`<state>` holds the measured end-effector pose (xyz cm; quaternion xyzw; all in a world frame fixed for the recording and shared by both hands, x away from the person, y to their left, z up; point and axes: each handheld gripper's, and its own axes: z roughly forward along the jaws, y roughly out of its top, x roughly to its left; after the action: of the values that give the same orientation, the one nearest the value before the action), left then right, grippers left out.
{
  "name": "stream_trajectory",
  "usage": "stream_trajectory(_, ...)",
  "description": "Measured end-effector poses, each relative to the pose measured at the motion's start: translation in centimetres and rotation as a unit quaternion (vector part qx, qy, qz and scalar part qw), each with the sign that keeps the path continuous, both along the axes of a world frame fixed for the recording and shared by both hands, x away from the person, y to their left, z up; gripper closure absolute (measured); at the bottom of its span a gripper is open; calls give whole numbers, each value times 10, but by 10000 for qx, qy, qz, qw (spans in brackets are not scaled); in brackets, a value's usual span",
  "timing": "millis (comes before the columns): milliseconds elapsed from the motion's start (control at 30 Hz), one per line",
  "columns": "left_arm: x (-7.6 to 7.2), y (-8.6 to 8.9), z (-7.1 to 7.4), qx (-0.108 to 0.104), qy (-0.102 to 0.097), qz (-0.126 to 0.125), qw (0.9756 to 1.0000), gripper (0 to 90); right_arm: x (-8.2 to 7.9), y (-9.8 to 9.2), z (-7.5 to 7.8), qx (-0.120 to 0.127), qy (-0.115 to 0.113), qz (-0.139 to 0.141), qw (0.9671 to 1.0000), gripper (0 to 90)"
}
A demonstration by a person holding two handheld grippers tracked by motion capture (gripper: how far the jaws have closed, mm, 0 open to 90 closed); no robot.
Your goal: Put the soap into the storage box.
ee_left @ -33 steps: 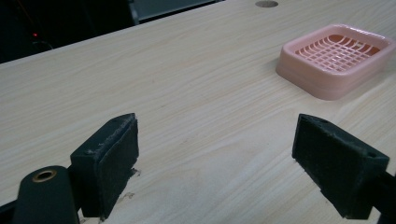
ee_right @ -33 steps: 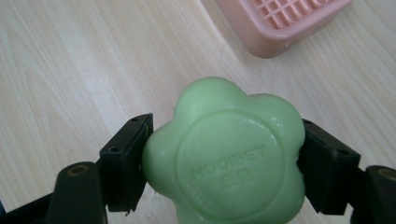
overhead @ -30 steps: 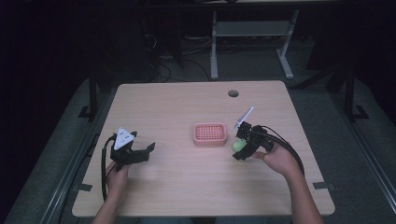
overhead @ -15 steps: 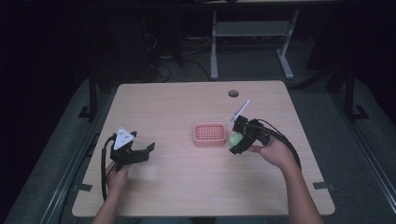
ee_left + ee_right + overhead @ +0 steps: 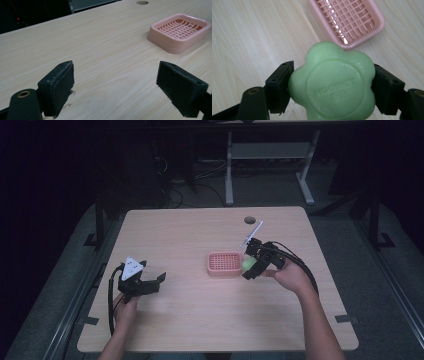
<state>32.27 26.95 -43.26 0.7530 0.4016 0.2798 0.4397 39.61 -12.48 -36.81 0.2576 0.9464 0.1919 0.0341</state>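
Observation:
A green flower-shaped soap [image 5: 332, 82] sits squeezed between the two black jaws of my right gripper [image 5: 332, 86]. In the high view that right gripper [image 5: 248, 265] holds the soap [image 5: 248, 263] just off the right edge of a pink slatted soap dish [image 5: 224, 264], a little above the table. The dish [image 5: 347, 21] has nothing in it. My left gripper [image 5: 159, 281] rests low over the table's left side, jaws wide apart and with nothing between them; its own view has the left gripper [image 5: 117, 87] facing the dish [image 5: 180, 31] far to its right.
The wooden table [image 5: 190, 315] has a round cable hole [image 5: 249, 219] near its far edge. Dark floor, cables and a white desk frame [image 5: 270, 155] lie beyond the table. Black cables trail from both grippers.
My right gripper has carried the green soap left and slightly forward, from a short way off to right beside the pink dish. The left gripper has stayed put.

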Motion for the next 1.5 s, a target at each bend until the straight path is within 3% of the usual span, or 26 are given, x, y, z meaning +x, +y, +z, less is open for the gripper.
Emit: stream_trajectory(1500,-1,3,2,-70,-16,41,10000,143,42,48,22,-113,-96,222,9996,260)
